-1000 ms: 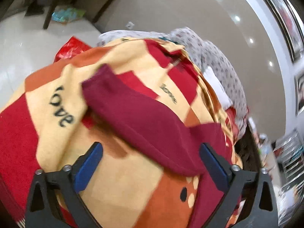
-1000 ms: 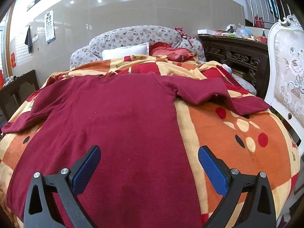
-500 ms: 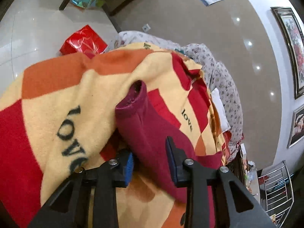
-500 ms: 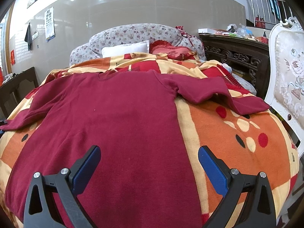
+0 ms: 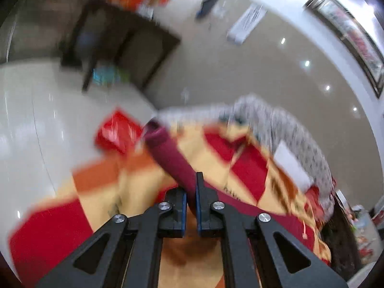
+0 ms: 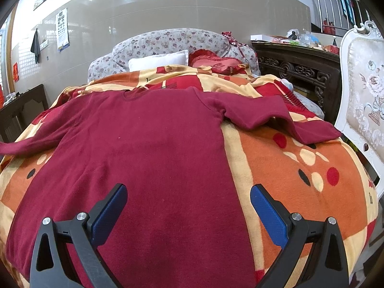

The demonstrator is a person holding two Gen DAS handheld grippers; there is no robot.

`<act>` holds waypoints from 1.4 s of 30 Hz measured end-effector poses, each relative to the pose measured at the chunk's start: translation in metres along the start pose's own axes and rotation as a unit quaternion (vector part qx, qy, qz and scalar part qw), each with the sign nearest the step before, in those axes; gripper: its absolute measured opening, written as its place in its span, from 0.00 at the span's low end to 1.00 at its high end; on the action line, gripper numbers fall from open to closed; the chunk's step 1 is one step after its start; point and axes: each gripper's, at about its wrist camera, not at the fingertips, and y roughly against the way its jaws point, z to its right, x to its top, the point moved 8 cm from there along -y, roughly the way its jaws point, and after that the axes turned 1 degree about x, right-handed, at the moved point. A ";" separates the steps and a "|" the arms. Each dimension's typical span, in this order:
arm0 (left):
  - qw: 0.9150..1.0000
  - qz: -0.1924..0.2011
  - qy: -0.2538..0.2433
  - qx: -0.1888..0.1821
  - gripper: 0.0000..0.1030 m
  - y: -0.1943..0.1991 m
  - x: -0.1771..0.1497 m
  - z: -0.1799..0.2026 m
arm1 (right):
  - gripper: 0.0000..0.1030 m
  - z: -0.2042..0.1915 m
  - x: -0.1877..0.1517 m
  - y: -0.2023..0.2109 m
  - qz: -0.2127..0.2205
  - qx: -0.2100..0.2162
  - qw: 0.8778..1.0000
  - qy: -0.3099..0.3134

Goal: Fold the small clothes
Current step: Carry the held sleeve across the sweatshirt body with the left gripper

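Left gripper (image 5: 191, 200): black angular frame, triangular cutouts, silver round screws at joints, blue pads (image 5: 184, 210) on inner faces. Right gripper (image 6: 188, 212): same black frame, silver screws, ribbed blue pads (image 6: 267, 214).

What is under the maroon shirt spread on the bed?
The maroon shirt lies on a patterned orange, red and cream blanket, visible around it. Whatever is under the blanket is covered. The left gripper pinches the left sleeve.
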 end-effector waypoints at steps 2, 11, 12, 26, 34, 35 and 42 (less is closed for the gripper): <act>1.000 0.012 -0.021 -0.007 0.05 0.009 0.011 0.013 | 1.00 0.000 0.000 0.000 0.000 0.000 1.000 0.001; 0.980 -0.042 -0.170 -0.099 0.05 -0.004 -0.066 0.147 | 1.00 0.000 0.000 -0.001 0.002 0.000 1.000 0.000; 0.975 -0.046 -0.186 -0.113 0.05 -0.004 -0.078 0.167 | 1.00 0.000 -0.001 -0.001 0.001 0.000 1.000 0.000; 0.844 -0.163 -0.426 -0.283 0.05 0.003 -0.350 0.415 | 1.00 0.003 -0.003 -0.003 0.001 0.013 1.000 -0.012; 0.822 -0.195 -0.453 -0.285 0.06 -0.006 -0.416 0.433 | 1.00 0.004 -0.004 -0.002 -0.004 0.021 1.000 -0.020; 0.822 -0.202 -0.449 -0.286 0.06 -0.008 -0.418 0.431 | 1.00 0.004 -0.004 -0.001 -0.004 0.022 1.000 -0.021; 0.803 -0.270 -0.429 -0.312 0.62 -0.006 -0.443 0.423 | 1.00 0.003 -0.004 0.000 -0.010 0.026 0.999 -0.024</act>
